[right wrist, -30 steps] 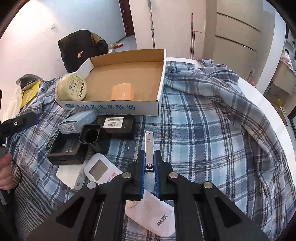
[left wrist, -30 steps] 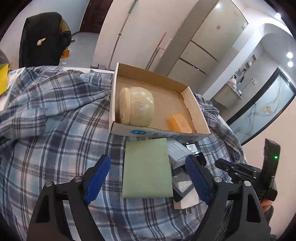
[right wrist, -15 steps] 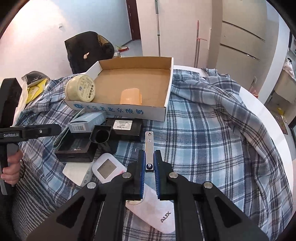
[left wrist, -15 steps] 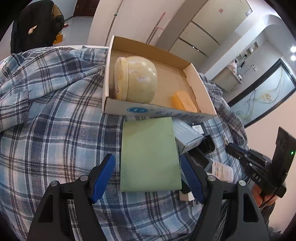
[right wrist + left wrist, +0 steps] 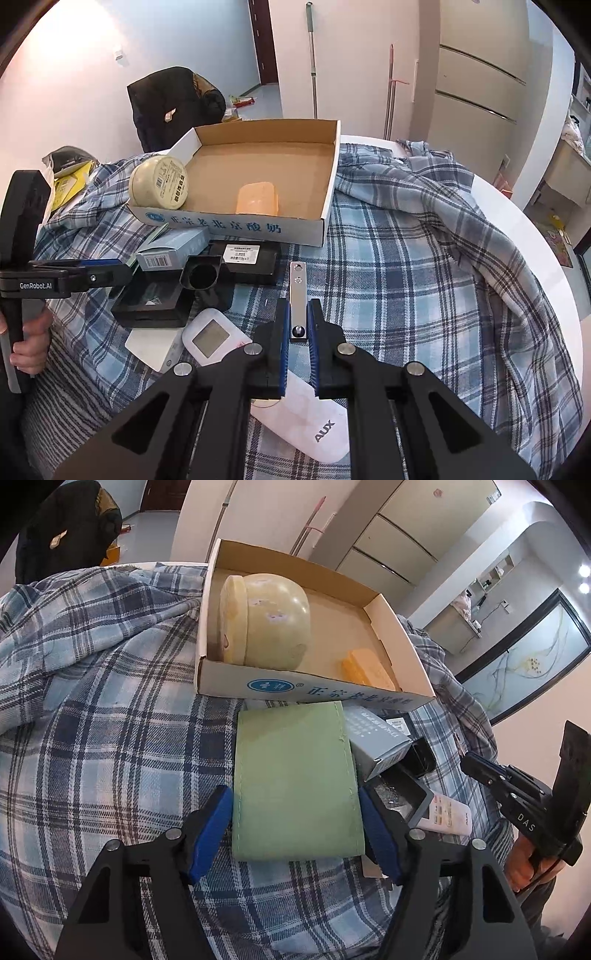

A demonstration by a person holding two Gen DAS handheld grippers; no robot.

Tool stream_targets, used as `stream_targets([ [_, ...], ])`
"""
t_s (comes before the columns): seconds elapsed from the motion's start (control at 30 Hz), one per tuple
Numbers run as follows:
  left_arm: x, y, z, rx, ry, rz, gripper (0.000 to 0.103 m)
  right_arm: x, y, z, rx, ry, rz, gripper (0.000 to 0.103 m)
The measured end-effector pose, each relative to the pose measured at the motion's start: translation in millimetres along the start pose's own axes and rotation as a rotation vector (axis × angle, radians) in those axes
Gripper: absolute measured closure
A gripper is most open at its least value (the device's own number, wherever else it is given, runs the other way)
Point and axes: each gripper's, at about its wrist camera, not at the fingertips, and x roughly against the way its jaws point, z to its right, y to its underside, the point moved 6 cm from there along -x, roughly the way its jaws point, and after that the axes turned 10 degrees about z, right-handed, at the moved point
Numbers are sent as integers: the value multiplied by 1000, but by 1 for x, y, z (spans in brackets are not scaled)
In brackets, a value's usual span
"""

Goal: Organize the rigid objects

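A shallow cardboard box (image 5: pixel 317 692) (image 5: pixel 236 225) holds a cream jar (image 5: pixel 266 622) (image 5: pixel 159 181) on its side and an orange block (image 5: pixel 367 668) (image 5: pixel 258 197). My left gripper (image 5: pixel 295 823) is open with its blue pads on either side of the near end of a flat green case (image 5: pixel 295 779); touching or not, I cannot tell. My right gripper (image 5: pixel 298 325) is shut on a narrow metal strip (image 5: pixel 297 295) and holds it above the plaid cloth.
In front of the box lie a grey-blue carton (image 5: pixel 171 249) (image 5: pixel 376 738), black boxes (image 5: pixel 251 256), a black tray (image 5: pixel 151 302), a white thermostat-like remote (image 5: pixel 212 338) and a white AUX remote (image 5: pixel 306 417). A plaid shirt (image 5: pixel 424 258) covers the round white table (image 5: pixel 517 229).
My left gripper moved forward and lower, so its pads now flank the green case. The right gripper kept hold of the metal strip and shifted slightly.
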Motion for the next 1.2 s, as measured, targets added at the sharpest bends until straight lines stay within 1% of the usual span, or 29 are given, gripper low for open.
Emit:
stream_targets([
  [0.17,7,-1,2,-9,-2,7,32,-1,0,0,1,0,-3,94],
  [0.33,25,-7,15,-38,4,58,32,0,0,1,0,-2,2,94],
  [0.4,32,-10,29,-80,6,93,32,2,0,1,0,-6,5,94],
  [0.47,35,-13,44,-144,0,125,32,3,-1,2,-1,-6,10,94],
  [0.53,29,-14,59,-195,-15,131,32,4,-1,2,-2,-4,12,94],
  [0.57,26,-13,62,-203,-15,124,32,4,-1,2,-2,-1,12,94],
  [0.6,18,-12,67,-210,-22,103,32,4,-1,2,0,3,11,94],
  [0.67,6,-6,73,-243,-89,62,32,4,0,2,1,7,10,94],
  [0.77,3,-1,81,-317,-151,88,32,5,0,2,1,2,10,94],
  [0.8,3,0,82,-329,-157,88,32,5,-1,2,0,2,11,94],
  [0.9,1,0,81,-334,-160,87,32,5,-1,1,2,-1,13,94],
  [1.0,-1,-2,79,-315,-165,88,31,6,-1,-1,11,-3,17,94],
  [1.2,-12,-5,68,-239,-116,47,30,8,-1,0,8,0,21,94],
])
